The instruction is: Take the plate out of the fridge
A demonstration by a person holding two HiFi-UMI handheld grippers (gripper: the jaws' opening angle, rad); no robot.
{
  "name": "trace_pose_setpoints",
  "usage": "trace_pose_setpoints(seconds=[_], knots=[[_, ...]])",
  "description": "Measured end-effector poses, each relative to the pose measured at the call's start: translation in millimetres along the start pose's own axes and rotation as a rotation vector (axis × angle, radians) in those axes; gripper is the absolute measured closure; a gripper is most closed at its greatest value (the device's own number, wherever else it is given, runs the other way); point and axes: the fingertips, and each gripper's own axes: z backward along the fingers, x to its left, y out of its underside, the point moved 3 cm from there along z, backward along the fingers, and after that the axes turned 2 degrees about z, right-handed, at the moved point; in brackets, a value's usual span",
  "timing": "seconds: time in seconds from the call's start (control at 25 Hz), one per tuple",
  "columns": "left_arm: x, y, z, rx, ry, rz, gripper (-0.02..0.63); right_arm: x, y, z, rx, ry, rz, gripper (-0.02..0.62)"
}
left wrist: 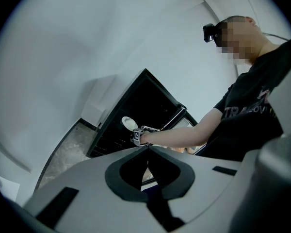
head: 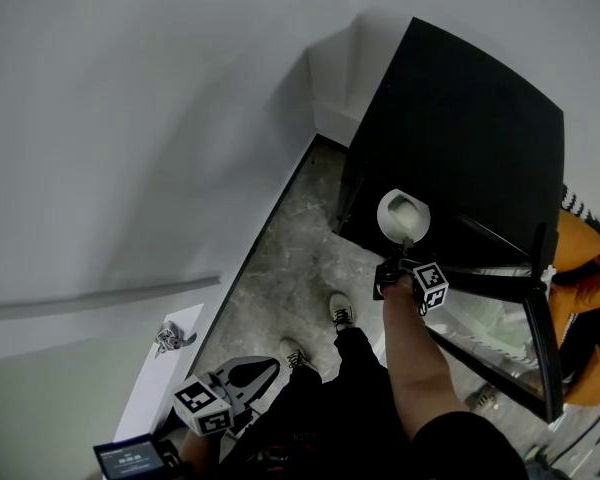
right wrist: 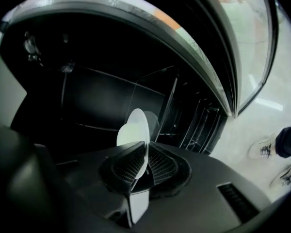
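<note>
A small white plate (head: 403,215) hangs in front of the black fridge (head: 460,118), just outside its open front. My right gripper (head: 405,251) is shut on the plate's lower rim. In the right gripper view the plate (right wrist: 134,130) stands edge-on between the ribbed pads, which press on it, with the dark fridge shelves (right wrist: 87,96) behind. My left gripper (head: 268,366) is held low by the person's hip, shut and holding nothing. From the left gripper view the plate (left wrist: 129,123) and the right gripper (left wrist: 141,134) show far off; the left gripper's own tips (left wrist: 146,148) meet.
The fridge's glass door (head: 500,318) stands swung open to the right of my right arm. A white wall and a door with a metal handle (head: 170,338) are on the left. The person's shoes (head: 342,311) stand on the grey stone floor. An orange garment (head: 590,308) is at the right edge.
</note>
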Motion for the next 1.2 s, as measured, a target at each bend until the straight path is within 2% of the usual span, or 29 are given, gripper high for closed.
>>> trace_pose_setpoints(seconds=[0.36,0.8,1.2], knots=[[4.7,10.6,4.1,0.017,-0.004,0.022,0.601,-7.6,11.5,9.0,-0.019,-0.044,-0.079,0.566],[6.6,7.3,-2.9,0.027,0.010,0.025,0.601,-10.9,15.4,15.8,0.002,-0.052,-0.069,0.565],[6.5,10.2,-14.1,0.064,0.025,0.029,0.601,-10.5,23.6,-1.3,0.003,-0.088,-0.129,0.565]])
